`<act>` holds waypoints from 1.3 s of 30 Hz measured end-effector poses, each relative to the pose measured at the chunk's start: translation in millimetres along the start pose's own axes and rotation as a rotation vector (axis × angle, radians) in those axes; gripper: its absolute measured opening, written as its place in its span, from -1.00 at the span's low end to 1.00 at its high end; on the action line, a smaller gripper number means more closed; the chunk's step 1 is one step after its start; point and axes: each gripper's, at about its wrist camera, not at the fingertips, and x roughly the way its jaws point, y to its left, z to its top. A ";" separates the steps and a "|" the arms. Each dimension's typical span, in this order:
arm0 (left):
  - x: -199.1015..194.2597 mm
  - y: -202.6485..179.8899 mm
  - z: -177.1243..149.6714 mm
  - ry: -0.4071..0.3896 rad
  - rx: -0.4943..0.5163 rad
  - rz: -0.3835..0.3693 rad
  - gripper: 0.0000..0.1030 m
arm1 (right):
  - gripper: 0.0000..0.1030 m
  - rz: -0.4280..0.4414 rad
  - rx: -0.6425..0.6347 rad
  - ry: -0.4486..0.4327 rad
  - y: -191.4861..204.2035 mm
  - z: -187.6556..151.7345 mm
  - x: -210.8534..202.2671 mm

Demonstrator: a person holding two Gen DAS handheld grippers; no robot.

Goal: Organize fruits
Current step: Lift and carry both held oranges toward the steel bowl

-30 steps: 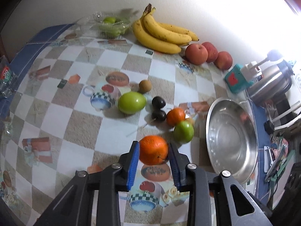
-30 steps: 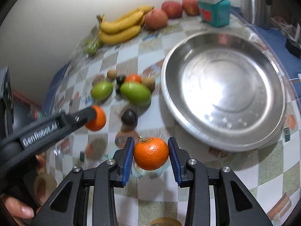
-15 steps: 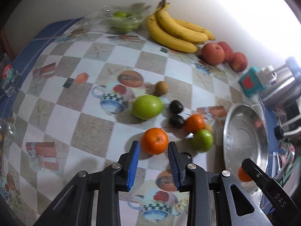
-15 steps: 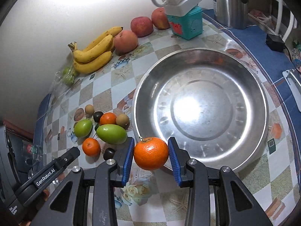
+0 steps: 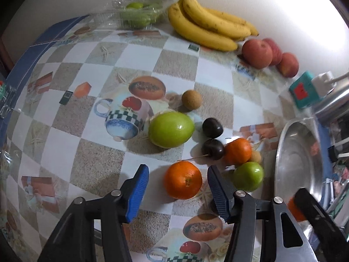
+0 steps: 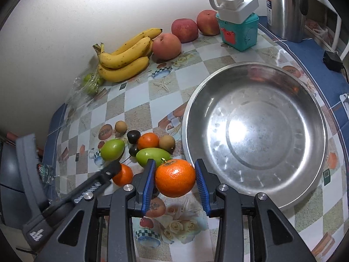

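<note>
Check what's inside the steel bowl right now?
Steel bowl holds nothing, only reflections. The right gripper, shut on an orange, covers a sliver of its near-left rim.

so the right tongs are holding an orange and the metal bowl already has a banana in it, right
Not quite. The right tongs do hold an orange, but the metal bowl has nothing in it; the bananas lie by the wall, as the right wrist view shows.

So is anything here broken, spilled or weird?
Nothing broken or spilled. Only oddity: a power adapter perched on a teal box instead of lying on the table. The fruit looks fine.
</note>
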 end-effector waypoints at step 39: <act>-51.7 -153.9 -0.4 -0.195 0.361 -0.032 -0.19 | -0.26 -0.211 0.252 -0.105 -129.9 37.8 -29.3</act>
